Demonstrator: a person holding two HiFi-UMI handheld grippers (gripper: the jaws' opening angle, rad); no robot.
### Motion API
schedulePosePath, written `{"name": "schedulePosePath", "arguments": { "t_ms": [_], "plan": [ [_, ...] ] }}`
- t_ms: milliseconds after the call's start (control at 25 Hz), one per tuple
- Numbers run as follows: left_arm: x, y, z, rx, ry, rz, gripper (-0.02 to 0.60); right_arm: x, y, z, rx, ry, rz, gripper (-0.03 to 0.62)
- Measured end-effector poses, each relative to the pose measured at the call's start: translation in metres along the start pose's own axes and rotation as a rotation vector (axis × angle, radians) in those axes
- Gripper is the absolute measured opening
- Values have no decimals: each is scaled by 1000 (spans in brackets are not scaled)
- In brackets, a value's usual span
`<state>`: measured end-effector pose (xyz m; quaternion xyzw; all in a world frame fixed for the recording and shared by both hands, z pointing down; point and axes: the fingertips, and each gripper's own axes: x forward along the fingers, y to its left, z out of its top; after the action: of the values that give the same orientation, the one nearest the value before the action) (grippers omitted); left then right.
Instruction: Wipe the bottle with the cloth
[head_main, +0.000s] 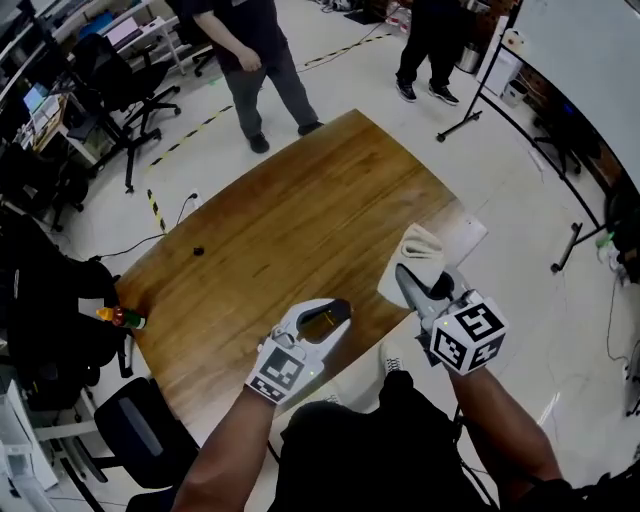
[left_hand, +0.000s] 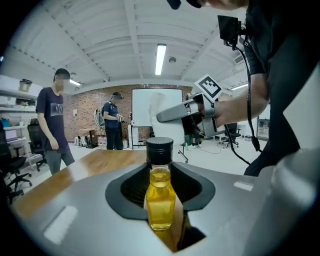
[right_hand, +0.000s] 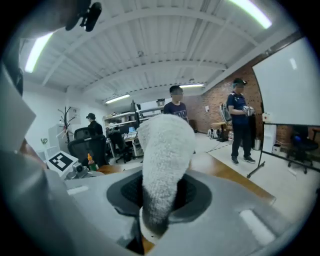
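Note:
A small clear bottle (head_main: 325, 321) of yellow liquid with a black cap (left_hand: 159, 148) is held above the near edge of the wooden table (head_main: 290, 220). My left gripper (head_main: 330, 313) is shut on its body (left_hand: 160, 200), and the neck and cap stick out past the jaws. A white terry cloth (head_main: 421, 247) sticks up from my right gripper (head_main: 408, 278), which is shut on its lower end (right_hand: 161, 200). The two grippers are side by side and apart, with the cloth to the right of the bottle. The right gripper (left_hand: 186, 112) also shows in the left gripper view, beyond the cap.
A white sheet (head_main: 464, 238) lies on the table's right corner, and a small black item (head_main: 198, 251) lies at its left. An orange-and-yellow bottle (head_main: 119, 318) sits off the left edge by black chairs (head_main: 120, 80). Two people (head_main: 255, 60) stand beyond the far side.

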<state>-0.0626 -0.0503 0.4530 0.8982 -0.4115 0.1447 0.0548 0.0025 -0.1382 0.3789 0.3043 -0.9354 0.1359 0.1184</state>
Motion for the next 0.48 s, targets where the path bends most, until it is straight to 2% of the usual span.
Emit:
{"name": "schedulePosePath", "arguments": {
  "t_ms": [160, 280, 480],
  "plan": [
    [-4, 4, 2, -18, -4, 2, 146, -25, 3, -18, 255, -54, 64, 75],
    [-5, 8, 4, -41, -18, 16, 146, -28, 18, -56, 466, -55, 114, 75],
    [-7, 11, 11, -72, -35, 36, 147, -13, 62, -120, 678, -43, 188, 75]
  ]
}}
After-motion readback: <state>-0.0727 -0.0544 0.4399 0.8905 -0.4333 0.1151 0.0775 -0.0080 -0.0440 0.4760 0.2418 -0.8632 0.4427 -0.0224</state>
